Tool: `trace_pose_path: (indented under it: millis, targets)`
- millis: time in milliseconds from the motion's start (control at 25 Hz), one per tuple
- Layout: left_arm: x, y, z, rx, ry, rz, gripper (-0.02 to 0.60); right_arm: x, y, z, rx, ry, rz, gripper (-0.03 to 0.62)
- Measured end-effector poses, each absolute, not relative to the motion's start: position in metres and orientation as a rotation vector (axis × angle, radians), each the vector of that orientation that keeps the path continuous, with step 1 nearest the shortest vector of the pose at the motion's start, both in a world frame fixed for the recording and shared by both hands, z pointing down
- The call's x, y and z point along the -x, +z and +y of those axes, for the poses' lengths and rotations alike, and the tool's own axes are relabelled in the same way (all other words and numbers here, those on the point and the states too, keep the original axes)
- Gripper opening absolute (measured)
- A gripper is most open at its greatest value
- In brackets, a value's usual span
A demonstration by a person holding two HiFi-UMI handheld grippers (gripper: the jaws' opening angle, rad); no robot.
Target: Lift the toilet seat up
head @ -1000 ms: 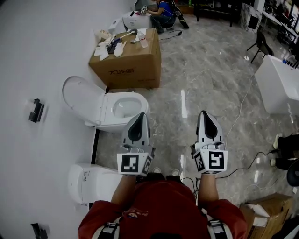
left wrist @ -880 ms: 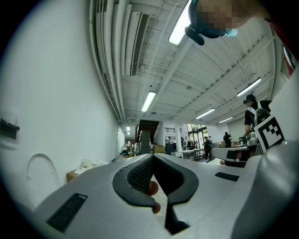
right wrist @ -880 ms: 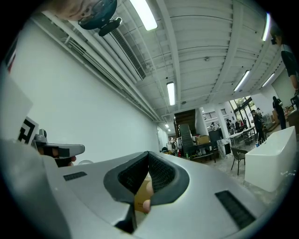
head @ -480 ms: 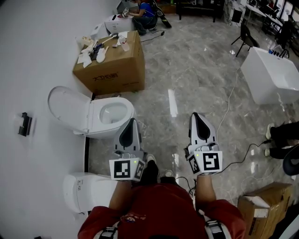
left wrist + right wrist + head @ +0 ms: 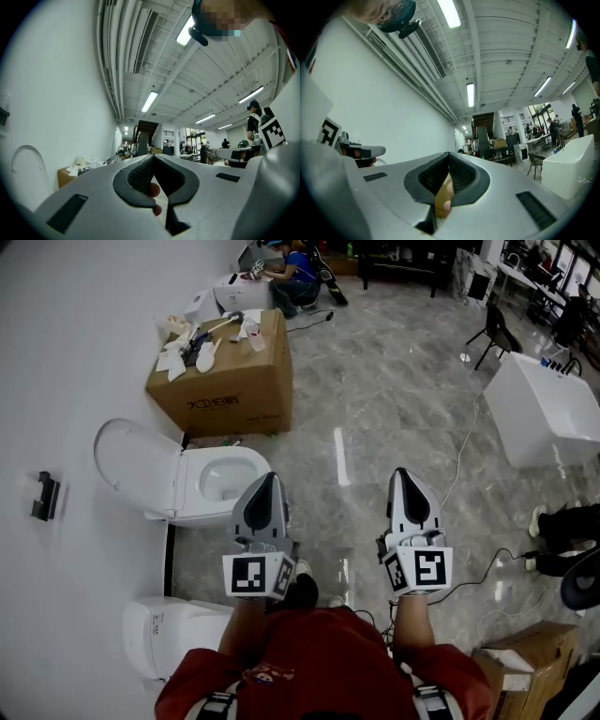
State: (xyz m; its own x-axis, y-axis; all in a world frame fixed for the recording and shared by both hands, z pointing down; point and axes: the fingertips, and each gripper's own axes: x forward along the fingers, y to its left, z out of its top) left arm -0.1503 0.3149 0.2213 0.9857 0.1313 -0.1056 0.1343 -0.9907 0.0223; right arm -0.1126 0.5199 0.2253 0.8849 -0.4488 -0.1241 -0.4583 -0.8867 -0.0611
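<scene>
A white toilet (image 5: 246, 463) stands by the left wall. Its lid (image 5: 129, 459) is raised towards the wall and the bowl shows open. I cannot tell whether the seat ring lies on the bowl. My left gripper (image 5: 269, 480) hovers just right of the bowl's front rim, shut and empty. My right gripper (image 5: 403, 474) is held level over the floor further right, also shut and empty. In the left gripper view the shut left gripper (image 5: 153, 155) points along the room, with the lid (image 5: 27, 174) at the far left. The right gripper (image 5: 449, 153) looks the same way.
A second toilet (image 5: 173, 634) with a closed lid stands near my left side. A cardboard box (image 5: 225, 381) with loose parts on top sits beyond the open toilet. A white tub (image 5: 548, 409), cables on the marble floor, another box (image 5: 520, 667) and a crouching person (image 5: 295, 268) are around.
The view swung, so the open toilet and box now sit further left. Both grippers drifted slightly in the view and stayed shut, side by side.
</scene>
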Motion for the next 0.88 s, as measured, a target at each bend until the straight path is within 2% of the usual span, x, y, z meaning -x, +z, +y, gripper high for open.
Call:
trace_pose_path:
  millis: [880]
  targets:
    - [0.062, 0.222, 0.163, -3.104, -0.148, 0.119, 0.008, 0.020, 0.210, 0.365, 2.977, 0.186, 0.812, 0.012]
